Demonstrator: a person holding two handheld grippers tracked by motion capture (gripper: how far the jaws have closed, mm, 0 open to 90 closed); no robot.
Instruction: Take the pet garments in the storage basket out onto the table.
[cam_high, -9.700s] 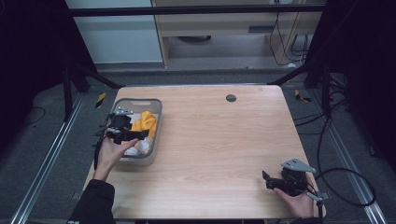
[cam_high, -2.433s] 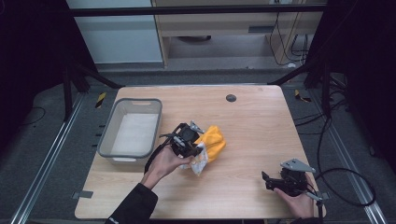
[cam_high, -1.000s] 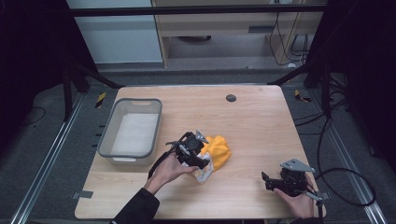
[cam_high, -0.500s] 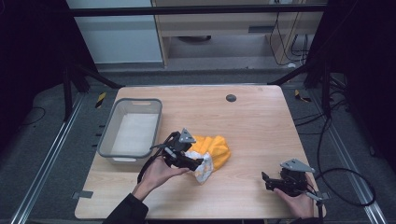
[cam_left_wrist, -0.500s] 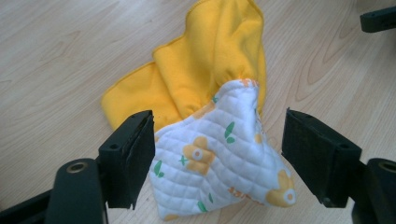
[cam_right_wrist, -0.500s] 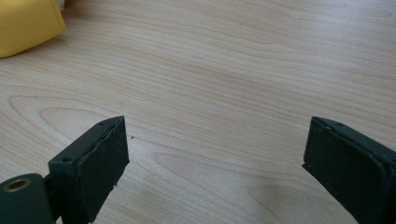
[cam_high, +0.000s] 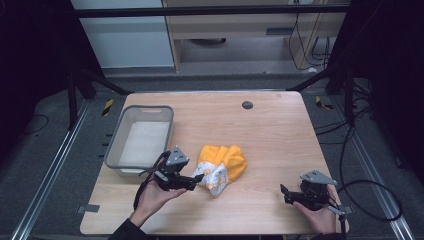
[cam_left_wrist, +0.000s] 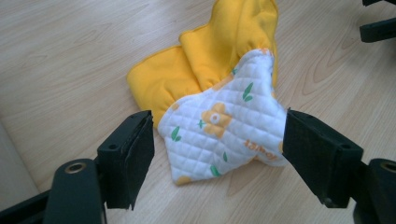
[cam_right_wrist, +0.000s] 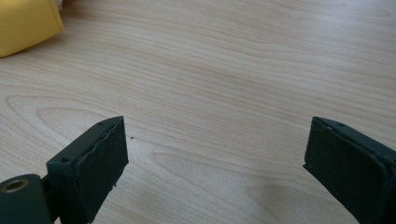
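Note:
A yellow cloth (cam_high: 223, 162) with a white quilted, flower-printed side (cam_left_wrist: 219, 126) lies crumpled on the wooden table (cam_high: 270, 135), near its middle front. My left gripper (cam_high: 194, 182) sits just left of it, held low over the table. Its jaws have just been opening and now stand wide, the left gripper (cam_left_wrist: 217, 140) framing the white corner without pressing on it. My right gripper (cam_high: 286, 193) rests at the front right, well away from the cloth. The right gripper (cam_right_wrist: 215, 154) is open over bare wood, with a yellow corner of the cloth (cam_right_wrist: 25, 23) far off.
A grey plastic basket (cam_high: 114, 147) stands at the table's left, with nothing but its pale floor showing. A small dark round spot (cam_high: 247, 105) sits near the far edge. Cables trail off the right side, and black frame bars stand beyond the table.
My left gripper has let go of the cloth and drawn back to the left. The cloth, earlier carried out of the basket, now lies on the table. The right gripper has stayed put.

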